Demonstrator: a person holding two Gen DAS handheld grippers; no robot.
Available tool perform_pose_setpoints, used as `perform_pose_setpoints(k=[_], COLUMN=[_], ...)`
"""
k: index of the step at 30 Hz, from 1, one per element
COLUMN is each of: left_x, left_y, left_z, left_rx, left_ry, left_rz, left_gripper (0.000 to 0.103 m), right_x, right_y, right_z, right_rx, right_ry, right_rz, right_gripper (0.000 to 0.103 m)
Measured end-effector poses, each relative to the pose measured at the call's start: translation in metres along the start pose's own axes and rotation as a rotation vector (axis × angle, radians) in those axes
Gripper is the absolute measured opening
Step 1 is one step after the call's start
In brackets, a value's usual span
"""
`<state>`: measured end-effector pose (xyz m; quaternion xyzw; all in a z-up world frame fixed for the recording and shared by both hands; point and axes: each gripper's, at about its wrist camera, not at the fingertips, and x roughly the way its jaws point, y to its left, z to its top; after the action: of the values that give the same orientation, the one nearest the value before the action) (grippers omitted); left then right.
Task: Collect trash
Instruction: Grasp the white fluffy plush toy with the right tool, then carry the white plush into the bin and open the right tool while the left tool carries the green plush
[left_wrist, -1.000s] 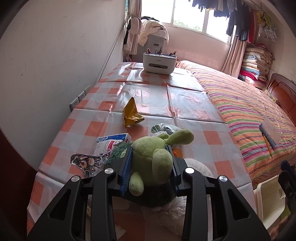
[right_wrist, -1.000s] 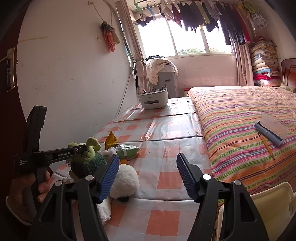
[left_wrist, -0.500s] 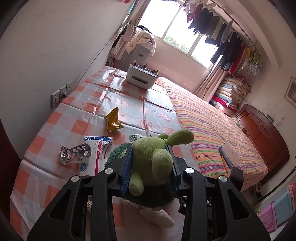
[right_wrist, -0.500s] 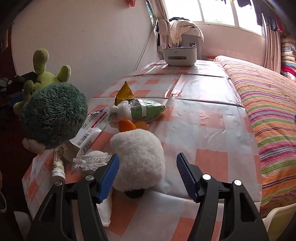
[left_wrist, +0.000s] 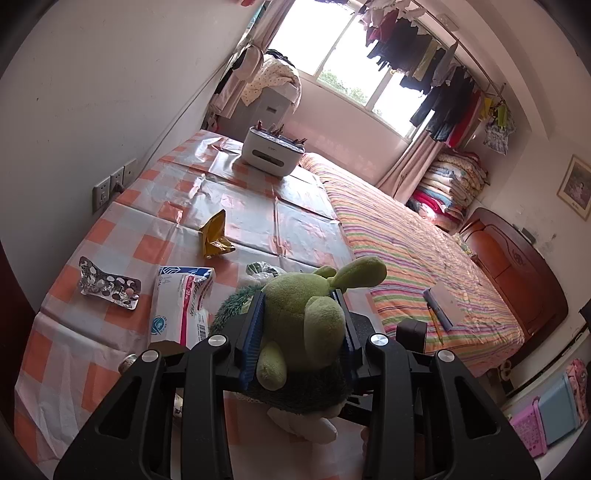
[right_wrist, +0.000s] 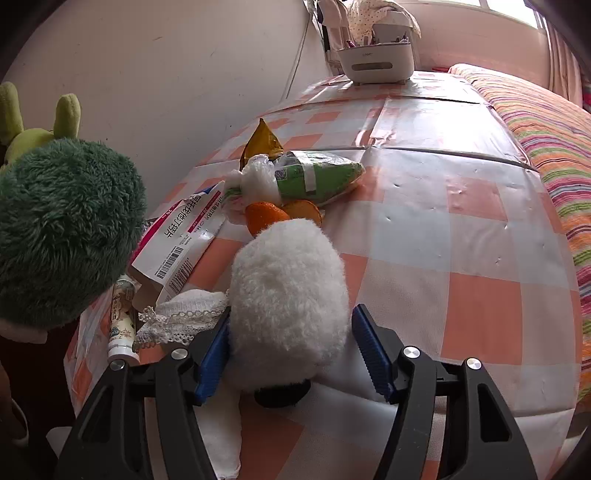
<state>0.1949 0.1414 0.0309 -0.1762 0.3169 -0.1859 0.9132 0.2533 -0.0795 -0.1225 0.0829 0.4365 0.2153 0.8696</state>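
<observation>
At the near edge of the checked worktop (right_wrist: 480, 236), the white plush duck (right_wrist: 288, 295) lay between the closing pads of the right tool (right_wrist: 291, 354). Soft, light, compressible: grip mid-body. The left tool (left_wrist: 301, 332) held the green plush toy (left_wrist: 310, 314).

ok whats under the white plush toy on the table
The white plush toy lies on a white cloth and the checked tablecloth. A dark round part shows beneath its near end. Anything else beneath is covered.

right gripper (right_wrist: 291, 354) dropped onto white plush (right_wrist: 288, 295), my jaws closing | green plush (left_wrist: 303, 321) lifted, 9 o'clock
</observation>
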Motion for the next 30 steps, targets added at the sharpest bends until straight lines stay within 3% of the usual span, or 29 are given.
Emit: perform_pose_setpoints(k=[1, 5, 14, 30], left_x=[0.001, 0.002, 0.012, 0.043], left_y=[-0.001, -0.01, -0.034, -0.102], left_z=[-0.001, -0.006, -0.02, -0.059], left_rx=[0.005, 0.031, 0.087, 0.223], left_ry=[0.003, 0.007, 0.032, 0.119], left_rz=[0.002, 0.006, -0.025, -0.093], left_gripper=[0.035, 0.035, 0.035, 0.035], right_x=[-0.002, -0.014, -0.07, -0.177], right_y=[0.0, 0.001, -0.015, -0.057], right_z=[0.0, -0.002, -0.017, -0.046], right_rx=[0.01, 0.016, 0.096, 0.167], right_ry=[0.001, -0.038, -0.162, -0.395], right_rz=[0.023, 0.0, -0.015, -0.159], right_gripper=[0.045, 0.041, 0.041, 0.041])
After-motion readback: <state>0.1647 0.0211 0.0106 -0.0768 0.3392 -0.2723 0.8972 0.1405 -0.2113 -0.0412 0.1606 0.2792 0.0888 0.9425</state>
